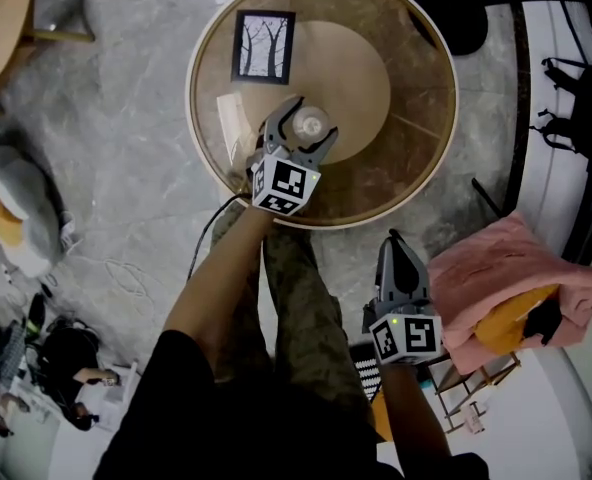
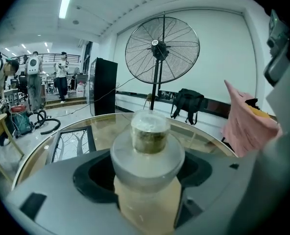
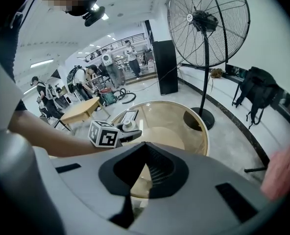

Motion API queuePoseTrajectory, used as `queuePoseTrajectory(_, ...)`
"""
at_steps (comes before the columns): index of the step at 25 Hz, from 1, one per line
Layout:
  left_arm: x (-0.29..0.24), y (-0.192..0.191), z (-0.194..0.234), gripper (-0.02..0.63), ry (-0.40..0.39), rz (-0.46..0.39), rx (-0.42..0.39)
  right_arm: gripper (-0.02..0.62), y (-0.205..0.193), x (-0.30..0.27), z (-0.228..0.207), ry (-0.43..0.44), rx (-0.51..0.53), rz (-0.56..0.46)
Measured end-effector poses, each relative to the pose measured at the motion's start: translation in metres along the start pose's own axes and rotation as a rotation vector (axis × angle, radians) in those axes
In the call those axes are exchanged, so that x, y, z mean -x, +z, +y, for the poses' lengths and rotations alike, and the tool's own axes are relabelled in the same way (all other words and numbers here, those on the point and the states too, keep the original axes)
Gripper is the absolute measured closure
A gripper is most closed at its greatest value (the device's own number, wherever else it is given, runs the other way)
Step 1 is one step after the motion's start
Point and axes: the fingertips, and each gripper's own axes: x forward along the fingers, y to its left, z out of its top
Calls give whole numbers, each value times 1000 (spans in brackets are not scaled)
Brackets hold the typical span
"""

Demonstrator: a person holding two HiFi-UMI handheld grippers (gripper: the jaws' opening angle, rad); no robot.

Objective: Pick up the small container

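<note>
The small container [image 1: 312,125], a pale jar with a wide grey collar and a clear cap, stands near the front of the round glass table [image 1: 416,183]. My left gripper [image 1: 311,120] is shut on it, one jaw on each side. In the left gripper view the small container [image 2: 150,136] fills the gap between the jaws of the left gripper [image 2: 147,180], and its base is hidden. My right gripper [image 1: 394,240] hangs off the table beside the person's leg, shut and holding nothing. In the right gripper view the tips of the right gripper [image 3: 145,143] meet.
A framed tree picture [image 1: 264,45] lies flat at the table's far left. A pale strip [image 1: 231,118] lies left of the gripper. A standing fan [image 2: 162,45] and a black bag [image 2: 186,102] are beyond the table. Pink cloth [image 1: 506,278] drapes a rack at right.
</note>
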Motion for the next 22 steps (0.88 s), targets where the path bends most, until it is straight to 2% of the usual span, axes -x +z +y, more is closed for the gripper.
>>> queuePoseTrajectory(4,16,18,0,261,-6,-5,-6,574,16,2,0,-19,-5,-40)
queuePoseTrajectory(8,41,52,8,261,4,-10,-6,574,48,14,4,-37,-1,-97)
queuePoseTrajectory(15,115,95,22,261,26,12,73,575,83,41,21,-141,53,-121)
queuePoseTrajectory(22,214,260,-4,261,21,-21,43,574,194,146,26,-162,23,-246)
